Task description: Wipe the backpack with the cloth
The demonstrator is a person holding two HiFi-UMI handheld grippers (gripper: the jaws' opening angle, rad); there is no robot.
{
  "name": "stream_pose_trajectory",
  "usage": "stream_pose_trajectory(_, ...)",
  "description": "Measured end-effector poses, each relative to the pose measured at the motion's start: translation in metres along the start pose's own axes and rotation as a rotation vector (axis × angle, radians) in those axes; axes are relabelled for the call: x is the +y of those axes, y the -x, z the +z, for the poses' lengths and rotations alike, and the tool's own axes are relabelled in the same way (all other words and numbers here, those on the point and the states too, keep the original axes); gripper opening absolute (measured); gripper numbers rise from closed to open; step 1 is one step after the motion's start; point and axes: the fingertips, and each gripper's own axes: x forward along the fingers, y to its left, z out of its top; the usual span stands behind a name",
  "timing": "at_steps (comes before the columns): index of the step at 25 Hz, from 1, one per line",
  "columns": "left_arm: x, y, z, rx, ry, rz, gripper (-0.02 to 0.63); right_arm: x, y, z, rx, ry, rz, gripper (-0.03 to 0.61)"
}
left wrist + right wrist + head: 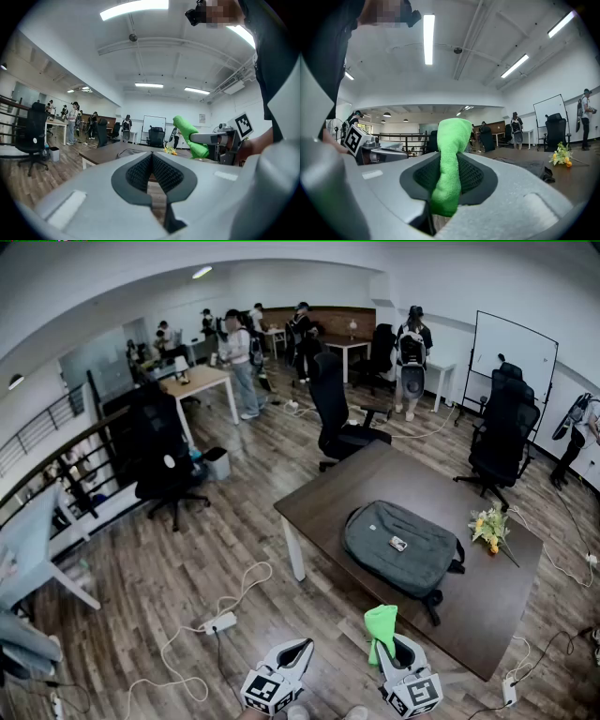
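Note:
A grey-green backpack (401,546) lies flat on the dark brown table (328,498); it also shows low and far off as the backpack (525,164) in the right gripper view. My right gripper (384,645) is shut on a bright green cloth (380,629), well short of the table's near edge. The cloth (449,159) stands up between the pads and hangs below them. The left gripper (302,649) is beside it, jaws closed with nothing held. From the left gripper view the cloth (190,136) and the other gripper show at right.
A bunch of yellow flowers (490,527) lies on the table right of the backpack. Black office chairs (339,413) stand behind the table. A white power strip (220,622) and cables lie on the wood floor at left. Several people (239,357) stand at the far desks.

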Motion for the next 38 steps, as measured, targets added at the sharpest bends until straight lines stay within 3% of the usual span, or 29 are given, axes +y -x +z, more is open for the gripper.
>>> stream_pose_trajectory(17,0.018,0.023,0.007,-0.028,-0.001,0.009,0.018,0.018,-0.016,0.010,-0.026,-0.017,-0.015,0.097)
stream_pose_trajectory(31,0.077,0.068,0.007,-0.033,-0.013,0.031,0.018,0.068,-0.050,0.005,-0.039,-0.048,-0.023,0.098)
stream_pose_trajectory(38,0.092,0.053,0.003,-0.017,-0.005,0.032,0.018,0.052,-0.066,-0.004,-0.030,-0.078,-0.032,0.098)
